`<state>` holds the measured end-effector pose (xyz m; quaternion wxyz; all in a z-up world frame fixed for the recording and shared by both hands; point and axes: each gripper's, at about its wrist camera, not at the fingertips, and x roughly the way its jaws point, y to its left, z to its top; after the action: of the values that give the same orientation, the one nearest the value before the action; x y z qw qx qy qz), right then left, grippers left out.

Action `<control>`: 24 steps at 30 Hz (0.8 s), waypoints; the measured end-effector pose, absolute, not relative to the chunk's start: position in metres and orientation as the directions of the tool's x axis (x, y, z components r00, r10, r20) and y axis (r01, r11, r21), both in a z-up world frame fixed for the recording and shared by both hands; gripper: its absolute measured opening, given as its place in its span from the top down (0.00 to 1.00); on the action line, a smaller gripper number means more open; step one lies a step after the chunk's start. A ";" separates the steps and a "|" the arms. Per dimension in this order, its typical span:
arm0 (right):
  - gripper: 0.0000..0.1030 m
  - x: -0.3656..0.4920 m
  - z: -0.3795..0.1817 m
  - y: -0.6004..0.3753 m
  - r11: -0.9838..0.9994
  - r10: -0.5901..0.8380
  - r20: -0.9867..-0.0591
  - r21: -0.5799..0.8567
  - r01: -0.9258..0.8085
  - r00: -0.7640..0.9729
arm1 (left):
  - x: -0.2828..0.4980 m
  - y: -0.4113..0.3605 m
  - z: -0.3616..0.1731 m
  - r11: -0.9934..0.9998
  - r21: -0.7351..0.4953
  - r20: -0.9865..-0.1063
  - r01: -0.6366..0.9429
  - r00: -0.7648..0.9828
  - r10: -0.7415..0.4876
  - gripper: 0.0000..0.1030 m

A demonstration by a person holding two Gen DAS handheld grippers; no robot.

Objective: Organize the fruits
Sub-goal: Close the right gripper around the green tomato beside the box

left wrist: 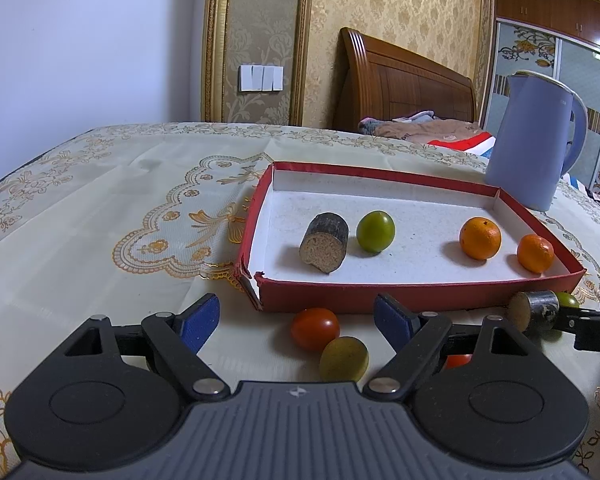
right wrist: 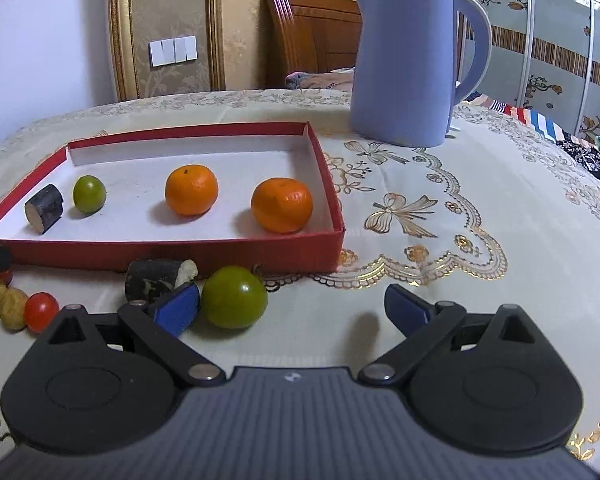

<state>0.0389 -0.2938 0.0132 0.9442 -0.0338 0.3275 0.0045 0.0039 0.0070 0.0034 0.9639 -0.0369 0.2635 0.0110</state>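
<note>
Both tools stand wide, gripping nothing: the left tool (left wrist: 296, 316) frames a red tomato (left wrist: 315, 328) before the red tray (left wrist: 420, 298); the right tool (right wrist: 292, 308) has a green fruit (right wrist: 234, 297) just beside its left pad

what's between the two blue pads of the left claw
A red cherry tomato and a yellowish-green fruit lie on the tablecloth there, untouched, as the left wrist view shows.

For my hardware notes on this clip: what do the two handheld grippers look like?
Both look alike: the left gripper and right gripper have black linkage arms with silver pivot pins, blue finger pads, two round black housings and a ribbed grey body. No cables, hands or sleeves show.
</note>
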 end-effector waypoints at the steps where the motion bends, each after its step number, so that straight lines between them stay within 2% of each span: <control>1: 0.04 0.041 0.012 -0.293 0.998 -0.011 -0.630 -0.059 -0.034 0.776 | 0.004 0.007 0.004 0.997 -0.065 -0.509 -0.040 0.861 0.002 0.18; 5: 0.06 0.042 0.010 -0.298 0.998 0.020 -0.643 -0.030 -0.052 0.766 | 0.003 0.007 0.004 0.997 -0.068 -0.507 -0.043 0.862 0.003 0.18; 8: 0.14 0.041 0.010 -0.296 0.997 0.013 -0.639 -0.045 -0.055 0.769 | 0.003 0.007 0.004 0.997 -0.069 -0.508 -0.043 0.862 0.002 0.18; 12: 0.42 0.038 0.011 -0.288 0.992 0.021 -0.621 -0.084 -0.093 0.784 | 0.003 0.008 0.005 0.997 -0.068 -0.509 -0.042 0.861 0.001 0.18; 13: 0.46 0.037 0.011 -0.287 0.991 0.027 -0.619 -0.087 -0.103 0.785 | 0.003 0.008 0.005 0.997 -0.069 -0.510 -0.042 0.860 0.001 0.18; 18: 0.48 0.036 0.011 -0.288 0.992 0.041 -0.616 -0.071 -0.107 0.786 | 0.004 0.008 0.005 0.996 -0.072 -0.511 -0.043 0.860 0.000 0.18; 21: 0.65 0.032 0.012 -0.291 0.993 0.050 -0.608 -0.058 -0.107 0.792 | 0.004 0.010 0.006 0.996 -0.078 -0.509 -0.050 0.861 0.003 0.18; 24: 0.66 0.032 0.011 -0.293 0.993 0.054 -0.610 -0.050 -0.106 0.791 | 0.002 0.012 0.006 0.994 -0.088 -0.496 -0.060 0.868 0.008 0.18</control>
<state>0.0322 -0.2930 0.0114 0.9454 -0.0408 0.3206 0.0421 0.0019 0.0120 0.0061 0.9652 -0.0502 0.2561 0.0177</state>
